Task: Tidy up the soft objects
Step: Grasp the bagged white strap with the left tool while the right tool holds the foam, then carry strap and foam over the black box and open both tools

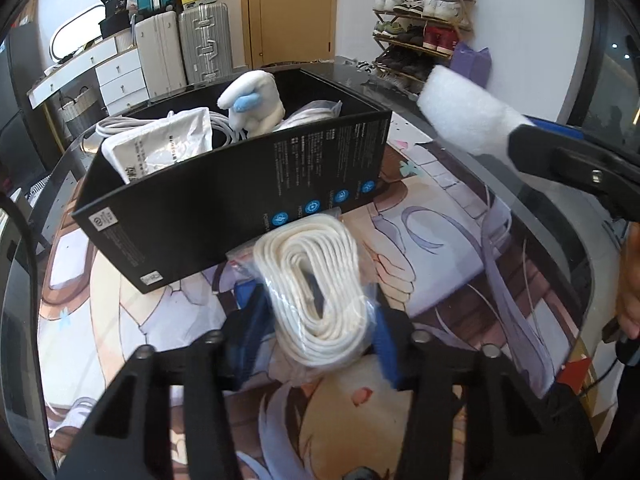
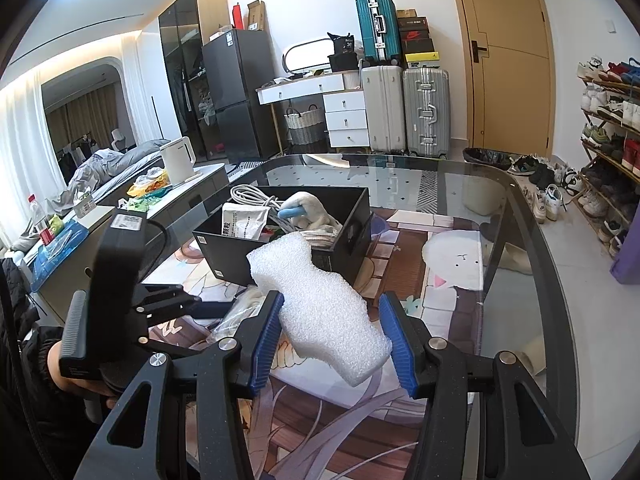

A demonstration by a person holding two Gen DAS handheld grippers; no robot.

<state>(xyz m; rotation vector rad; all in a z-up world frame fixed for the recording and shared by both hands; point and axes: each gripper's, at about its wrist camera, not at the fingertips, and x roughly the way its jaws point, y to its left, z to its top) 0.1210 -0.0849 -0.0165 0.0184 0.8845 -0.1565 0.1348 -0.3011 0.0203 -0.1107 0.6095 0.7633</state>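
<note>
A black box (image 1: 224, 188) stands on the glass table and holds a white plush toy (image 1: 256, 100), a white pouch (image 1: 168, 148) and a coiled cable. My left gripper (image 1: 316, 320) is shut on a bagged coil of white rope (image 1: 316, 292), held just in front of the box. My right gripper (image 2: 334, 344) is shut on a white foam piece (image 2: 320, 312), held above the mat to the right of the box (image 2: 280, 240). The foam piece also shows in the left wrist view (image 1: 464, 112), raised at the right.
A printed mat (image 2: 440, 280) covers the glass table (image 2: 520, 240). The table's curved edge runs along the right. Suitcases (image 2: 400, 108), a white drawer unit and a shoe rack (image 2: 612, 128) stand beyond. A kettle (image 2: 178, 160) sits on a side counter at left.
</note>
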